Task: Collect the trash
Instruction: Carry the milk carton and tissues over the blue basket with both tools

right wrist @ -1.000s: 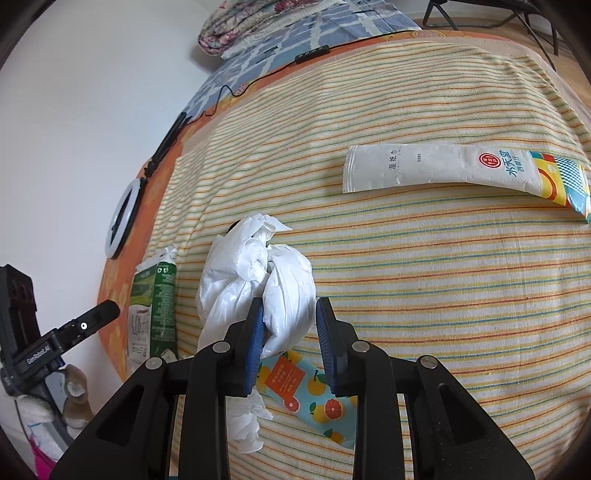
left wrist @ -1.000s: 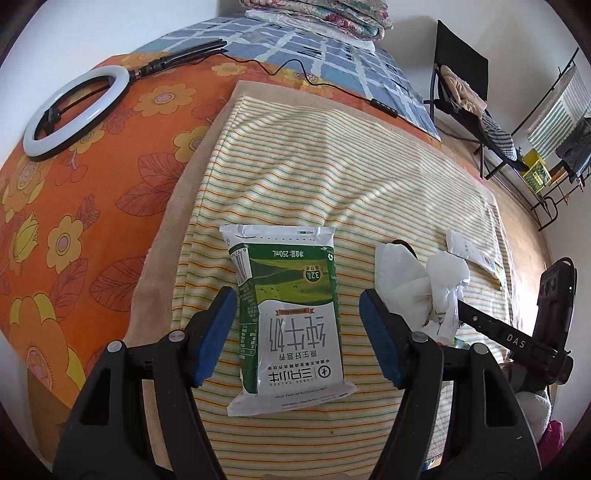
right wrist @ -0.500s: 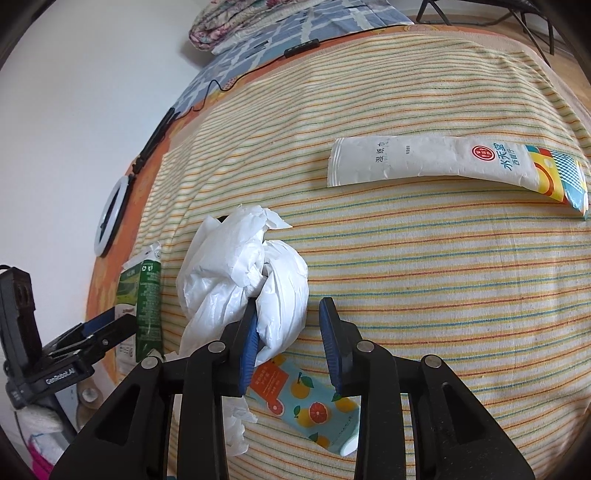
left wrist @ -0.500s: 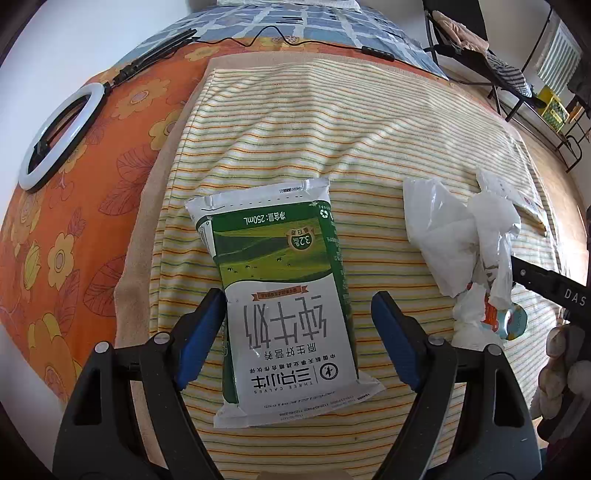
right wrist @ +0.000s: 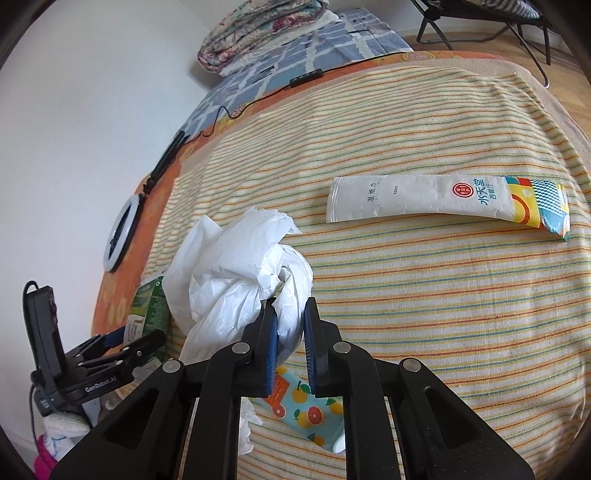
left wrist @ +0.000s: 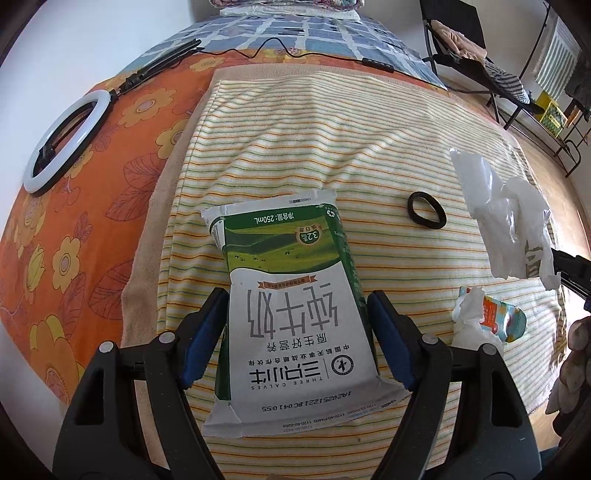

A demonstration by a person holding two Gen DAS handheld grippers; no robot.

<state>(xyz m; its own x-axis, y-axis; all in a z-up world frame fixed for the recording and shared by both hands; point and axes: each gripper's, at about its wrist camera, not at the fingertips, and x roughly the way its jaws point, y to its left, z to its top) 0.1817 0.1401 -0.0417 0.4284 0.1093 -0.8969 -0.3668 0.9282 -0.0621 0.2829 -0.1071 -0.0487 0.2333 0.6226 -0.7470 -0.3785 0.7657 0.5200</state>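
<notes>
A green and white milk pouch [left wrist: 284, 251] lies flat on the striped blanket [left wrist: 332, 129]. My left gripper [left wrist: 297, 295] straddles its lower half; the jaws are closing, with the blue pads just beside its edges and the pouch undented. My right gripper [right wrist: 290, 306] is closing on a crumpled white plastic bag [right wrist: 229, 266] and pinches a fold of it. In the left wrist view the bag [left wrist: 506, 214] hangs raised off the blanket at the right. An orange-print wrapper [right wrist: 306, 406] and a crumpled tissue [left wrist: 469, 317] lie under it. A long wet-wipe packet [right wrist: 443, 199] lies farther back.
A black hair tie [left wrist: 426, 210] lies on the blanket right of the pouch. A ring light [left wrist: 66, 144] with its cable rests on the orange floral sheet at the left. Folded quilts [right wrist: 266, 29] sit at the bed's far end. A chair and rack [left wrist: 465, 37] stand beyond the bed.
My left gripper came down closer around the milk pouch. My right gripper closed on the white bag and lifted it, uncovering the hair tie.
</notes>
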